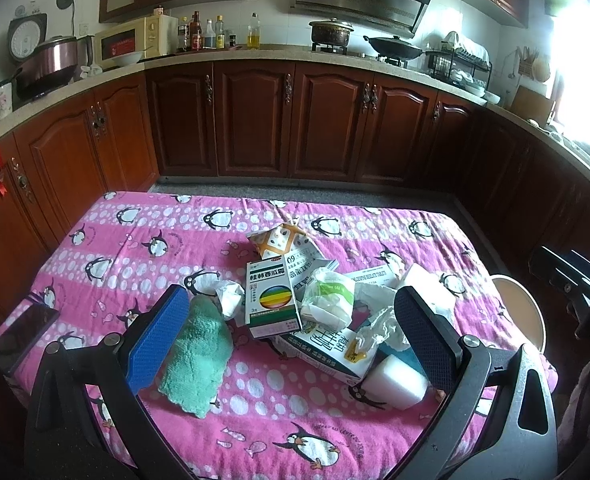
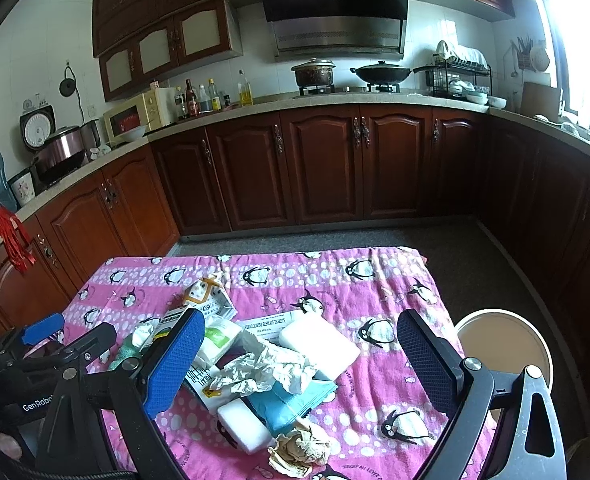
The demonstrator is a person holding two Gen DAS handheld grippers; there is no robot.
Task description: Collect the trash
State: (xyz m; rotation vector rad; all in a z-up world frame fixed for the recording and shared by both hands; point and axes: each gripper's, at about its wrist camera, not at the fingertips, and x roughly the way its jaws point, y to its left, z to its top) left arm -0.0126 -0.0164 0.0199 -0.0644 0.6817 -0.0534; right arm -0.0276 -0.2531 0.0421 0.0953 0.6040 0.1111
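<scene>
A heap of trash lies on the pink penguin tablecloth (image 1: 135, 232). It holds a green-striped medicine box (image 1: 271, 298), crumpled white paper (image 2: 263, 372), a white foam block (image 1: 395, 384), a flattened carton (image 1: 327, 350) and a green cloth (image 1: 197, 356). My left gripper (image 1: 291, 344) hovers open over the heap, its jaws on either side of the boxes. In the right wrist view my right gripper (image 2: 301, 364) is open above crumpled paper, a blue wrapper (image 2: 291, 404) and a foam block (image 2: 241, 426). A brownish paper wad (image 2: 301, 450) lies nearest.
A dark phone (image 1: 19, 338) lies at the table's left edge. A round bin with a white rim (image 2: 507, 344) stands on the floor right of the table. Wooden kitchen cabinets (image 2: 319, 168) and a counter with pots run behind. The left gripper (image 2: 43, 330) shows at left.
</scene>
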